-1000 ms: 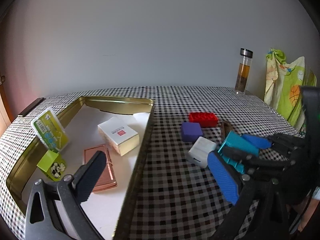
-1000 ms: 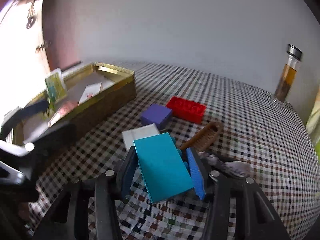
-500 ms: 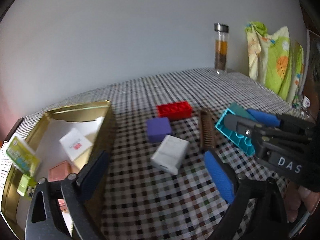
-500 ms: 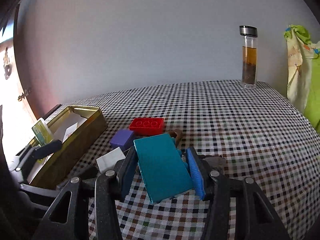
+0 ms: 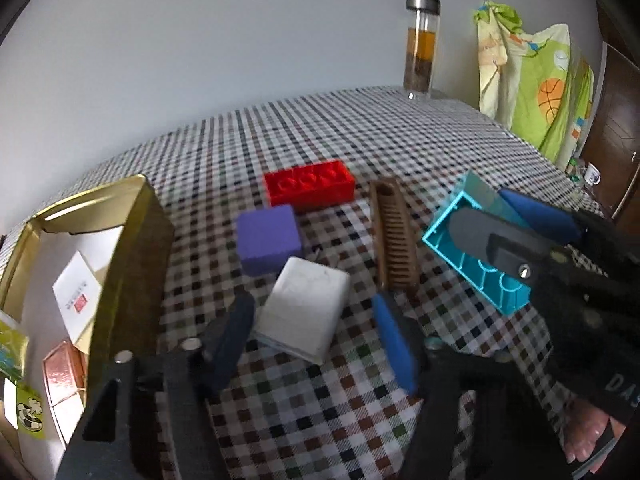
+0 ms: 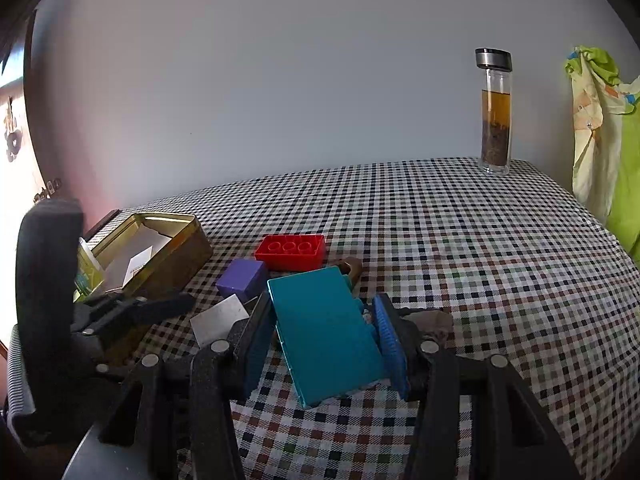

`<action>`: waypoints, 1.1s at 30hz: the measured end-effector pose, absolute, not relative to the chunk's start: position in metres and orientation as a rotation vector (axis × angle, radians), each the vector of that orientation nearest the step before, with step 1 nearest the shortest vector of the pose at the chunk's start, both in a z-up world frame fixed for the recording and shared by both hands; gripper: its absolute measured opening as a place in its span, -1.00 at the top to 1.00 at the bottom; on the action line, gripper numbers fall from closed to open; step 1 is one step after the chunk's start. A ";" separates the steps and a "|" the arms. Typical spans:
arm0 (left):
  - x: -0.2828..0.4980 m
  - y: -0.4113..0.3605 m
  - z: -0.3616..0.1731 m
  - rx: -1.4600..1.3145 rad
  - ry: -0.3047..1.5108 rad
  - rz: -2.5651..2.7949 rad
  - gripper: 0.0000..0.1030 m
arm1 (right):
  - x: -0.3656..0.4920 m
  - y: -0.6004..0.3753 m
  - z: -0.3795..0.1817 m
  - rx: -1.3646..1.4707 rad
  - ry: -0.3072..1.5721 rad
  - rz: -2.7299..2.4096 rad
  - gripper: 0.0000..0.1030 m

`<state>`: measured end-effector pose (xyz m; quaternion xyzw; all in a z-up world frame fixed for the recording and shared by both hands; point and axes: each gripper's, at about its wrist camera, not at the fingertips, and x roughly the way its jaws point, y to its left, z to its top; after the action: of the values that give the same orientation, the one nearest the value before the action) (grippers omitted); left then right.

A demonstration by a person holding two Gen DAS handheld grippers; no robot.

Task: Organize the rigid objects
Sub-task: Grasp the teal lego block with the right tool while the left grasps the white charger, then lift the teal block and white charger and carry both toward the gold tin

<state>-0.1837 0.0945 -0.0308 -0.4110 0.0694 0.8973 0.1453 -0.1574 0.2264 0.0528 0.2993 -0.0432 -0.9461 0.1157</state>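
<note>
A checkered-cloth table (image 5: 420, 128) carries a gold tin (image 5: 138, 256) at left, red brick (image 5: 309, 190), purple block (image 5: 267, 238), white box (image 5: 302, 314), brown comb (image 5: 394, 236), and far right a glass bottle (image 5: 420, 46).

— See the left gripper (image 5: 312, 328)? It's swung away from the gold tin (image 5: 132, 264) and now sits low over the white box (image 5: 302, 314), jaws apart on either side.

— And the right gripper (image 6: 320, 336)?

— It's lifted the teal block (image 6: 324, 336) clear of the pile, turning toward the bottle (image 6: 495, 112).
</note>
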 end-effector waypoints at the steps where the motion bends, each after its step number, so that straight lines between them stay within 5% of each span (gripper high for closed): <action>1: -0.184 0.094 -0.032 -1.192 0.193 2.574 0.11 | -0.157 0.226 0.052 0.877 -0.126 -2.771 -0.02; 2: -0.184 0.094 -0.032 -1.196 0.181 2.552 0.28 | -0.157 0.226 0.052 0.878 -0.124 -2.773 -0.02; 33: -0.141 0.081 0.005 -0.828 0.178 2.794 0.28 | -0.142 0.223 0.060 0.770 -0.101 -2.821 -0.02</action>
<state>-0.1407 0.0805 0.0053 -0.2820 0.0605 0.9511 0.1110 -0.1421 0.2226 0.0604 0.2616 -0.0345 -0.9585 0.1078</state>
